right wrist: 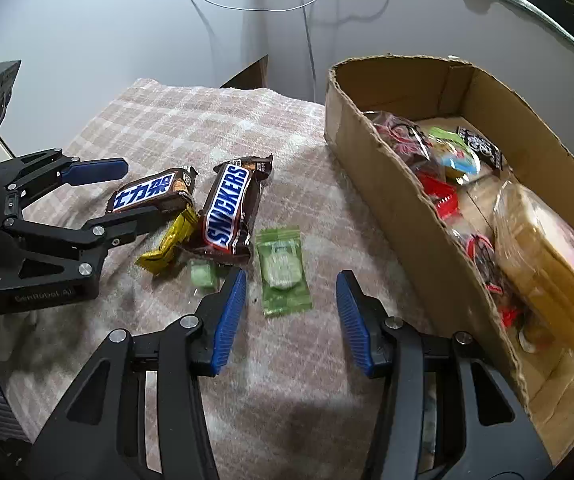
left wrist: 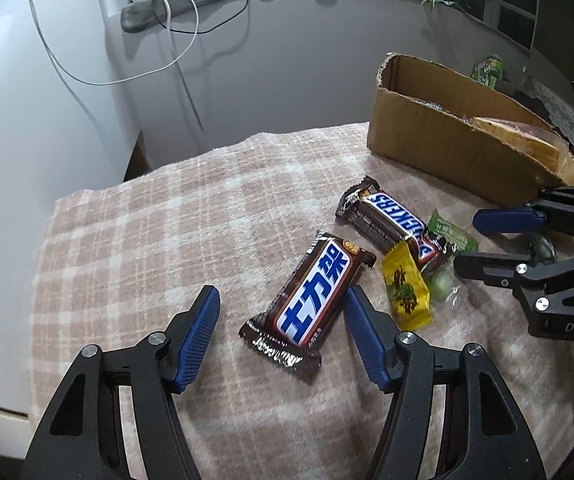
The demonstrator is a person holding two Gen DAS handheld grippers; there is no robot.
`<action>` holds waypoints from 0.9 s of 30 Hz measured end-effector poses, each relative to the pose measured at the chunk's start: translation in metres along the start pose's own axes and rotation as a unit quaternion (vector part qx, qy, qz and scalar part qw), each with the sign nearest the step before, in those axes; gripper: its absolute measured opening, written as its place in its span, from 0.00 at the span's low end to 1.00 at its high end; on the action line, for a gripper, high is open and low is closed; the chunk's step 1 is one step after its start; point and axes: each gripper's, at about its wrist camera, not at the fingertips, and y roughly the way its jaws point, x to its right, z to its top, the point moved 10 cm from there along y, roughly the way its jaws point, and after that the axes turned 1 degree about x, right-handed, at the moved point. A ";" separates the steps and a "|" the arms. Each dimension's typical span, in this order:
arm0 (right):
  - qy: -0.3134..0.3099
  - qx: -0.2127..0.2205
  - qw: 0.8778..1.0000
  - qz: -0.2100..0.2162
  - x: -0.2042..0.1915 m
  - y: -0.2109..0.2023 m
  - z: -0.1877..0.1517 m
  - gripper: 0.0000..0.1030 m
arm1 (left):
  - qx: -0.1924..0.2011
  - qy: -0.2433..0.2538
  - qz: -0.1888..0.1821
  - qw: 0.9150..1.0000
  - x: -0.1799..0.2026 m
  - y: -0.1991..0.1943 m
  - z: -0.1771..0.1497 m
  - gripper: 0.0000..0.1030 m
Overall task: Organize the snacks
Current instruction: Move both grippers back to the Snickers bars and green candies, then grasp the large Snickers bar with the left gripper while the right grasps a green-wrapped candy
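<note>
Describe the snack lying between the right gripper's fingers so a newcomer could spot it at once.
Start at the cardboard box on the checked cloth. On the cloth beside the box lies a loose cluster of snacks; nearest the box is the flat green sachet, with a round piece showing through it. Its neighbours are two brown Snickers bars, a yellow wrapper and a smaller green candy.

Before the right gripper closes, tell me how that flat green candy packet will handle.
The green candy packet lies flat on the plaid cloth, so it is probably light and hard to get under. Its glossy wrapper may slip or crumple between the right gripper fingers. The round sweet inside looks firmer.
</note>
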 end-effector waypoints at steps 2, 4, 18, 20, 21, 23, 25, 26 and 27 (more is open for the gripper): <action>-0.008 0.005 1.000 -0.007 -0.001 0.003 0.002 0.48 | 0.000 0.002 -0.003 1.000 0.002 0.004 0.002 0.62; -0.016 0.006 1.000 -0.014 -0.003 0.004 0.004 0.41 | -0.002 0.002 -0.008 1.000 0.004 0.010 0.004 0.62; -0.013 0.015 1.000 -0.004 -0.005 -0.002 -0.003 0.21 | 0.011 -0.045 -0.029 0.999 -0.003 0.008 0.008 0.26; -0.010 0.018 1.000 -0.002 -0.004 -0.005 -0.004 0.21 | 0.012 -0.056 -0.029 0.998 -0.006 0.006 0.008 0.26; -0.009 0.019 1.000 -0.001 -0.004 -0.007 -0.005 0.21 | 0.014 -0.061 -0.029 0.998 -0.006 0.005 0.007 0.26; -0.005 0.023 1.000 0.002 -0.003 -0.012 -0.006 0.21 | 0.015 -0.072 -0.034 0.997 -0.008 0.001 0.007 0.26; -0.001 0.027 1.000 0.005 -0.002 -0.017 -0.006 0.21 | 0.018 -0.077 -0.031 0.996 -0.010 -0.001 0.007 0.26; 0.001 0.030 1.000 0.006 -0.001 -0.019 -0.006 0.21 | 0.021 -0.080 -0.030 0.996 -0.010 -0.003 0.007 0.26; 0.005 0.034 0.999 0.009 0.000 -0.023 -0.005 0.21 | 0.022 -0.082 -0.030 0.996 -0.012 -0.004 0.006 0.26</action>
